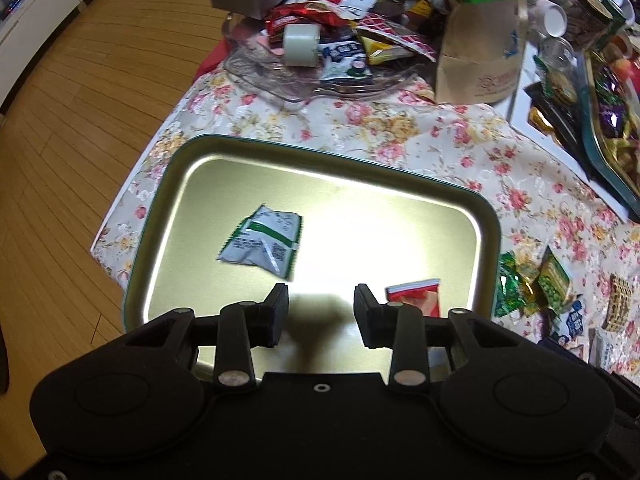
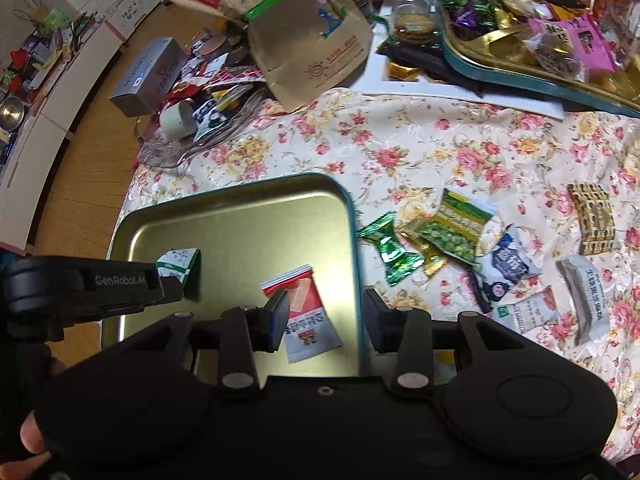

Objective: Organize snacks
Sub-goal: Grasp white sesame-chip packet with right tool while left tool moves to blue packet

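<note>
Left gripper jaws apart, nothing between, above gold tin tray. Green-white packet lies mid-tray; red-white packet partly hidden behind finger. Right gripper likewise open, empty, over tray's right rim; left finger overlaps red-white packet. Loose snacks beside tray on floral cloth: green twisted candy, green pea packet. Far pile blurred, print unreadable.

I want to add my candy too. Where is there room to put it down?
The metal tray has bare room behind the green-white packet and red-white packet. The flowered cloth is free between tray and paper bag. Right of the tray it is crowded with snacks like the green candy.
</note>
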`<state>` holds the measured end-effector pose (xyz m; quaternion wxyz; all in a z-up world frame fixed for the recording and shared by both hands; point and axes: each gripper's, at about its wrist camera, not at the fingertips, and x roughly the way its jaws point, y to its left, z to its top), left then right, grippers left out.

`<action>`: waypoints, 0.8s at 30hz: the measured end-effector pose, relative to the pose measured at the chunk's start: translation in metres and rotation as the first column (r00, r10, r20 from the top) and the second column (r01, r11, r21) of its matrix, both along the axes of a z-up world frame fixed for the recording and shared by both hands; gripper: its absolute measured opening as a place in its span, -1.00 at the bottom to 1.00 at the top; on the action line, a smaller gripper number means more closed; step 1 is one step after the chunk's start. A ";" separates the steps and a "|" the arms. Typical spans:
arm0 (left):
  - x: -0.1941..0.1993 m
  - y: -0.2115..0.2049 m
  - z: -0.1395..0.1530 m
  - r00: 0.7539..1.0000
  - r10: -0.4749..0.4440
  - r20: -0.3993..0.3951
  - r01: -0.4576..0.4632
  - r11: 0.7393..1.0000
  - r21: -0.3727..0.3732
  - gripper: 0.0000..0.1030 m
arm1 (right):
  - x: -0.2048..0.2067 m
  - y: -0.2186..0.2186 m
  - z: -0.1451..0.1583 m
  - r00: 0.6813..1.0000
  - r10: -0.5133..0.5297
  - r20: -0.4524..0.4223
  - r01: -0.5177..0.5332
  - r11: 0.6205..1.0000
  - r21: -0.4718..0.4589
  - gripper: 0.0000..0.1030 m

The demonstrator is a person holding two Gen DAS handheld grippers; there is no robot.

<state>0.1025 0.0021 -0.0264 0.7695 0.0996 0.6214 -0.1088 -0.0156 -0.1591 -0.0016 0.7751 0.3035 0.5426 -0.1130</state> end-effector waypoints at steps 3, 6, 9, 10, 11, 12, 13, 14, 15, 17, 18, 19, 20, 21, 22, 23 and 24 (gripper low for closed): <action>-0.006 -0.013 0.000 0.999 -0.034 -0.002 0.034 0.999 0.001 -0.13 | -0.007 -0.016 -0.001 0.999 -0.033 -0.006 0.033 0.999 0.001 -0.17; -0.011 -0.025 -0.002 0.998 -0.059 -0.012 0.059 0.998 0.002 -0.13 | -0.015 -0.034 -0.003 0.997 -0.074 -0.017 0.075 0.997 0.010 -0.17; -0.016 -0.035 -0.003 0.996 -0.080 -0.026 0.080 0.997 -0.007 -0.13 | -0.023 -0.052 -0.006 0.992 -0.123 -0.030 0.124 0.992 0.022 -0.17; -0.018 -0.039 -0.003 0.996 -0.087 -0.030 0.087 0.996 -0.009 -0.13 | -0.026 -0.058 -0.007 0.990 -0.137 -0.036 0.138 0.990 0.027 -0.17; -0.019 -0.043 -0.003 0.995 -0.094 -0.031 0.094 0.996 -0.010 -0.13 | -0.028 -0.062 -0.008 0.988 -0.149 -0.042 0.150 0.988 0.031 -0.17; -0.021 -0.046 -0.003 0.994 -0.101 -0.033 0.101 0.995 -0.010 -0.13 | -0.031 -0.067 -0.009 0.986 -0.158 -0.047 0.160 0.987 0.033 -0.17; -0.023 -0.050 -0.004 0.993 -0.111 -0.035 0.110 0.994 -0.010 -0.13 | -0.034 -0.071 -0.009 0.985 -0.167 -0.050 0.168 0.985 0.033 -0.17; -0.025 -0.053 -0.004 0.992 -0.118 -0.037 0.118 0.993 -0.011 -0.13 | -0.037 -0.074 -0.010 0.983 -0.174 -0.053 0.176 0.984 0.029 -0.17; -0.026 -0.057 -0.005 0.991 -0.126 -0.039 0.126 0.992 -0.011 -0.13 | -0.040 -0.078 -0.010 0.982 -0.180 -0.057 0.182 0.983 0.025 -0.17; -0.031 -0.063 -0.006 0.989 -0.143 -0.046 0.143 0.990 -0.012 -0.13 | -0.045 -0.083 -0.012 0.980 -0.190 -0.066 0.191 0.981 0.018 -0.17; -0.033 -0.067 -0.007 0.987 -0.152 -0.050 0.151 0.988 -0.013 -0.13 | -0.048 -0.086 -0.014 0.978 -0.195 -0.071 0.197 0.980 0.017 -0.17; -0.035 -0.070 -0.007 0.986 -0.159 -0.055 0.159 0.987 -0.013 -0.13 | -0.051 -0.089 -0.016 0.977 -0.200 -0.078 0.202 0.979 0.018 -0.17; -0.038 -0.073 -0.008 0.984 -0.167 -0.059 0.166 0.986 -0.015 -0.13 | -0.054 -0.092 -0.018 0.975 -0.204 -0.085 0.206 0.978 0.019 -0.17; -0.040 -0.076 -0.009 0.982 -0.175 -0.064 0.174 0.985 -0.016 -0.13 | -0.056 -0.095 -0.021 0.974 -0.207 -0.092 0.210 0.978 0.019 -0.17; -0.042 -0.080 -0.010 0.981 -0.183 -0.069 0.182 0.983 -0.018 -0.13 | -0.059 -0.097 -0.023 0.973 -0.210 -0.099 0.213 0.977 0.018 -0.17; -0.045 -0.083 -0.010 0.979 -0.191 -0.073 0.190 0.982 -0.020 -0.13 | -0.061 -0.099 -0.025 0.971 -0.214 -0.105 0.216 0.976 0.016 -0.17; -0.047 -0.087 -0.011 0.977 -0.197 -0.077 0.196 0.980 -0.021 -0.13 | -0.064 -0.102 -0.026 0.969 -0.218 -0.112 0.221 0.975 0.013 -0.17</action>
